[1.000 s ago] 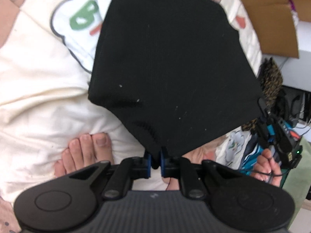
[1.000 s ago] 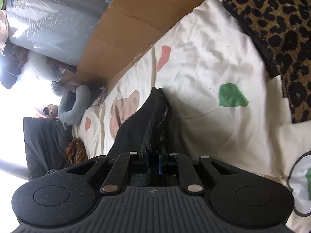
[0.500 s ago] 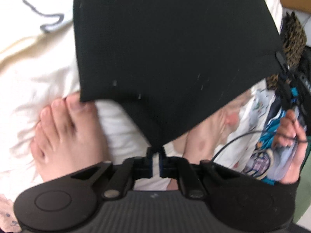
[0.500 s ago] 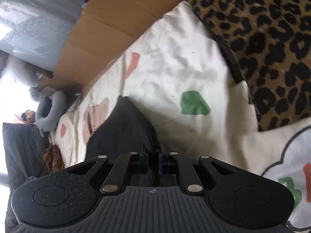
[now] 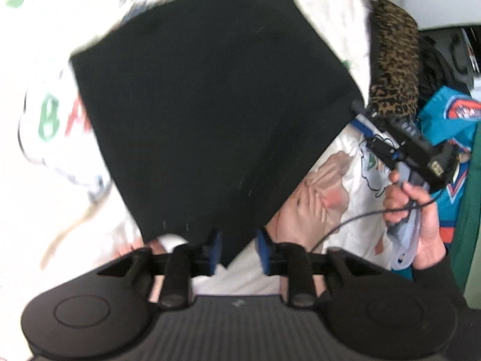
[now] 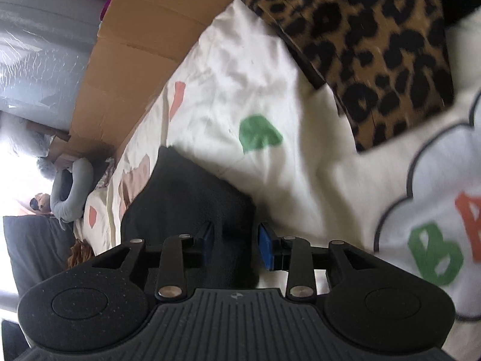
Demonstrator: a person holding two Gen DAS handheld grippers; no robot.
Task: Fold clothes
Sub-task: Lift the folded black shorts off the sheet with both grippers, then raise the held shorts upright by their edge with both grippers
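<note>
Both hands tip downward over the bed: the left gripper [image 5: 236, 251] and right gripper [image 6: 236, 245] have just been opening, pads parted. The black garment [image 5: 210, 114] lies spread ahead, a corner between each pair, seemingly unpinched. Earlier both were clamped on it.

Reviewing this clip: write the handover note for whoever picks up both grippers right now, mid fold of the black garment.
Left gripper: jaws have just been opening; a corner of the black garment sits between the parted pads, no longer pinched.
Right gripper: jaws have also just been opening, the garment's other end between them, released.
Garment: lies on the printed white bedsheet, beside the leopard-print cloth.
Done: this fold appears laid down.
Left: back both grippers off, check the edges line up, probably fold once more.
</note>
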